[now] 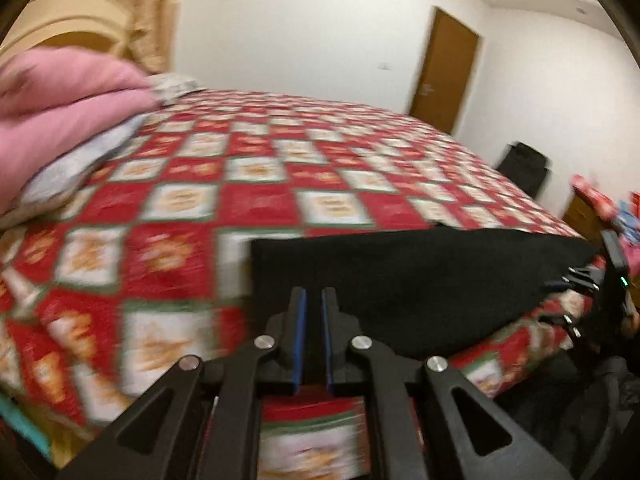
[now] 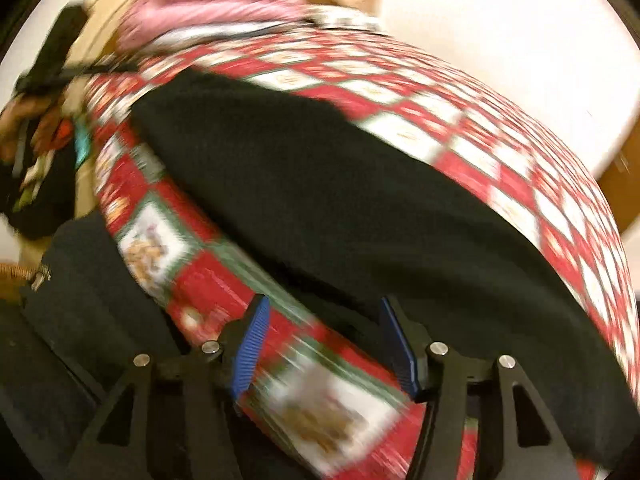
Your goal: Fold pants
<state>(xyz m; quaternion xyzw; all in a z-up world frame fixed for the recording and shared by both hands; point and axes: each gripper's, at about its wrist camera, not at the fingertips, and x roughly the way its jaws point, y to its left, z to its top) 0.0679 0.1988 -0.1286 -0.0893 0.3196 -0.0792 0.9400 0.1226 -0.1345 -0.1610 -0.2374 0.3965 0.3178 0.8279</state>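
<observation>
Black pants lie folded flat on a red and white checked bedspread, near the bed's front edge. My left gripper hovers over their near left corner with its blue pads almost touching; only a dark slit shows between them and I make out no cloth in it. In the right wrist view the pants stretch as a long dark band across the bedspread. My right gripper is open at their near edge, with only bedspread showing between its pads. Both views are motion-blurred.
Pink pillows are stacked at the head of the bed, in front of a cream headboard. A brown door and a black object stand beyond the bed. Dark clothing lies below the bed's edge.
</observation>
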